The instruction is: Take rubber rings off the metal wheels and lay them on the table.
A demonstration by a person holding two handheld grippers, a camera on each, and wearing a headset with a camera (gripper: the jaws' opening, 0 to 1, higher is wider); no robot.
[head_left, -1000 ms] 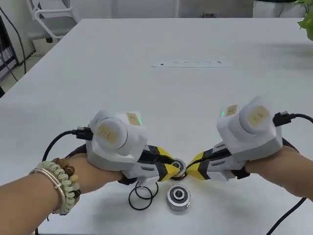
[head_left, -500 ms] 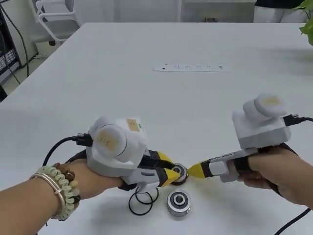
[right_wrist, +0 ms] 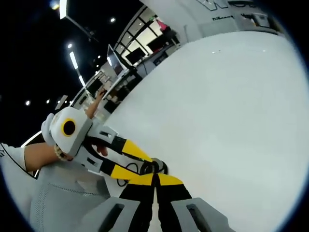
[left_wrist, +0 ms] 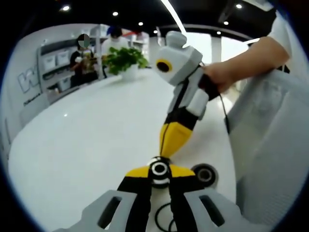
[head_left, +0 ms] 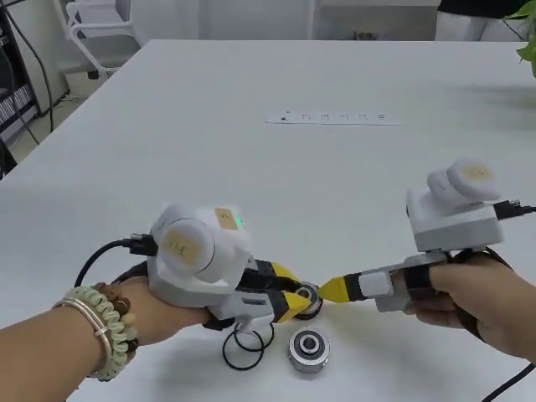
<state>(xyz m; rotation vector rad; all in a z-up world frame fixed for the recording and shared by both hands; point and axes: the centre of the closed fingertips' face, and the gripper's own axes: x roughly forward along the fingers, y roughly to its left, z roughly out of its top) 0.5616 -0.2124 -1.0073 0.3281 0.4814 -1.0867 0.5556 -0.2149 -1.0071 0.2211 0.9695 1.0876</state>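
Left hand-held gripper (left_wrist: 160,174) around metal wheel (left_wrist: 159,167)

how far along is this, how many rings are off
Done: two rubber rings lie loose on the table. In hand: the left tool clamps a metal wheel while the right tool, shut, touches it. Left: finishing that wheel, and perhaps the second wheel beside the rings.

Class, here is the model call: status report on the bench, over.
Left hand-held gripper shut on metal wheel. Right hand-held gripper shut, tips at that wheel. Two rubber rings and second wheel on table. Nothing blocking.
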